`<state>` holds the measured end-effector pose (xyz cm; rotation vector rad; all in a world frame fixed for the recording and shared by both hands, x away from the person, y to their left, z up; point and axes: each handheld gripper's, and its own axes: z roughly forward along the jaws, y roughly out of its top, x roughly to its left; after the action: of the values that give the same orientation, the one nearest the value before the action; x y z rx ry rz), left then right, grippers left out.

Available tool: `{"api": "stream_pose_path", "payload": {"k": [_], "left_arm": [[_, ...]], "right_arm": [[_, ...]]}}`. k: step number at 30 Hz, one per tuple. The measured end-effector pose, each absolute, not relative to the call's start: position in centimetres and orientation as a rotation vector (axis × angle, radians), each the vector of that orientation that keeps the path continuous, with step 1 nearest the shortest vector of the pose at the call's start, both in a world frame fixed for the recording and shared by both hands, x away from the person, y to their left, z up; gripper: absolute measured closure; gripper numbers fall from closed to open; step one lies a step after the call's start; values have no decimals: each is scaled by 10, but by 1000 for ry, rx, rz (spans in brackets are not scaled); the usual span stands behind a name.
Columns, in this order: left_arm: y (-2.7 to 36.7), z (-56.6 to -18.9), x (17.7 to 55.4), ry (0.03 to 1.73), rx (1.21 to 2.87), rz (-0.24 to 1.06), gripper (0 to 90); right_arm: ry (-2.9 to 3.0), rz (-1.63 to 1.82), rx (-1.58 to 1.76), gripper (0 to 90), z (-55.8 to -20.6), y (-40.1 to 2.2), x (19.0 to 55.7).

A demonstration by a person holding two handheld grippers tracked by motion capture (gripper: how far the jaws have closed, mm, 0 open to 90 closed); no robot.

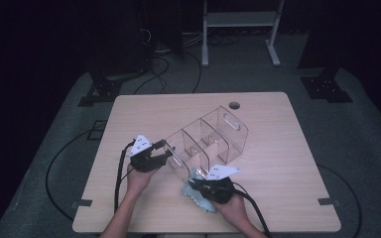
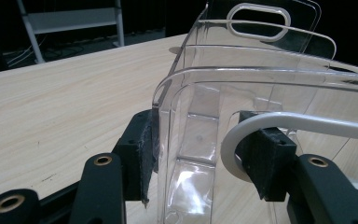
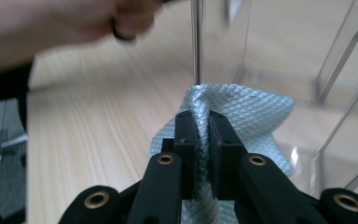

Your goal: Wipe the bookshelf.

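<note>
A clear plastic organizer (image 1: 208, 141) with several compartments lies slanted across the middle of the wooden table (image 1: 278, 124). My left gripper (image 1: 166, 154) is shut on its near end wall. In the left gripper view the pads (image 2: 142, 149) press on that clear organizer wall (image 2: 242, 79) from both sides, beside a white-edged handle cutout. My right gripper (image 1: 193, 184) is shut on a pale blue woven cloth (image 1: 198, 198) at the organizer's near corner. In the right gripper view the cloth (image 3: 242, 112) is bunched between the gripper's (image 3: 204, 126) closed jaws, just under a clear organizer edge (image 3: 345, 70).
A round cable hole (image 1: 234, 105) sits near the table's far edge. A white metal stand (image 1: 240, 20) and cables are on the floor behind. The person's left hand (image 3: 98, 18) is in the top left of the right gripper view.
</note>
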<state>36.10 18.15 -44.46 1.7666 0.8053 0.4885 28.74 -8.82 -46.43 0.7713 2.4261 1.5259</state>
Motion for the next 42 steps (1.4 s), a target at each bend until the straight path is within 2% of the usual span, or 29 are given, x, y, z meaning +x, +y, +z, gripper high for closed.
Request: {"api": "stream_pose_path", "payload": {"k": [3,10,20,31,42], "left_arm": [[181,-444,361,809,1766,490,473],[181,-445,361,804,1768,496,473],[181,-445,361,820,1761,493,476],[180,-445,360,806,1770,503,476],[180,-445,362,808,1771,514,477]], "right_arm": [[2399,1548,756,826,-456,-90,286],[2486,1475,812,825,-482,-84,290],[2335,1552,700,819,-415,-87,286],[2302,1623,705,833,-402,-89,286],[2377,1545,766,837,-440,-85,284]]}}
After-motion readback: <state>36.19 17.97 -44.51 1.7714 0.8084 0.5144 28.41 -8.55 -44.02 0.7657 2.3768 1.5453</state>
